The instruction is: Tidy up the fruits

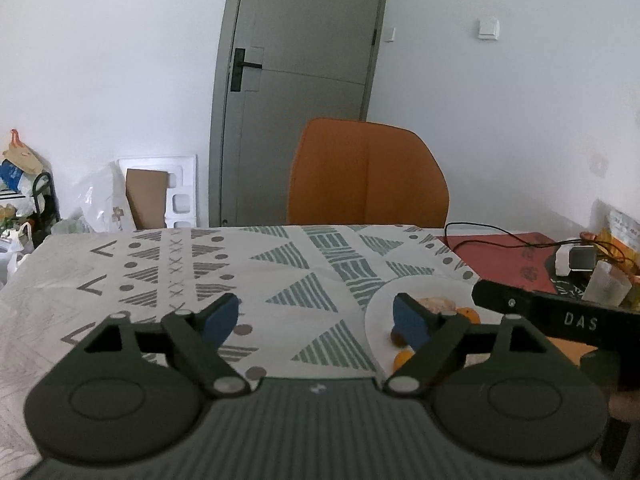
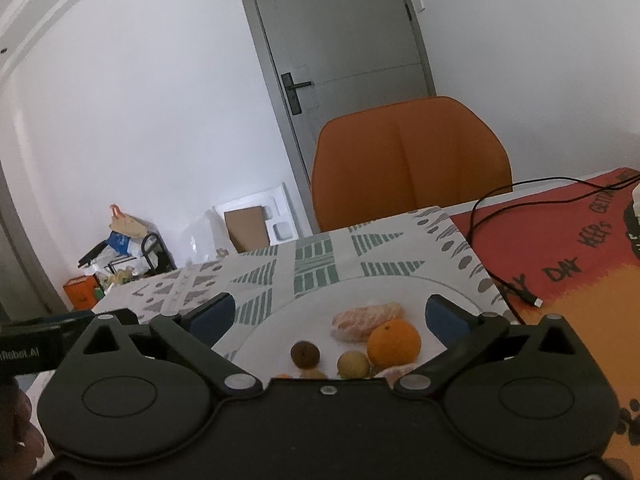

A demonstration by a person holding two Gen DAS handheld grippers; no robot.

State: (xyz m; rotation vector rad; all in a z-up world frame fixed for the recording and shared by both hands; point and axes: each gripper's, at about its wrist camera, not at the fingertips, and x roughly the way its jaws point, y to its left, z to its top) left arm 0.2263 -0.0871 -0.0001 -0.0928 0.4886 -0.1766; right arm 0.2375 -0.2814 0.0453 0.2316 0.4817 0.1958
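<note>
Both grippers gape empty. The orange (image 2: 394, 344) lies on the plate (image 2: 452, 286) between the right gripper (image 2: 338, 314) fingers, slightly right. The left gripper (image 1: 318, 316) hangs left of the plate, farther off.

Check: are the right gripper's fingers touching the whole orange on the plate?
Apart. The right wrist view shows the right gripper open, its fingers clear of the orange, with bare white plate between.

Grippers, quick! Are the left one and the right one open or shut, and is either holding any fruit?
Left gripper: open, holding nothing.
Right gripper: open wide above the plate, holding nothing.
</note>
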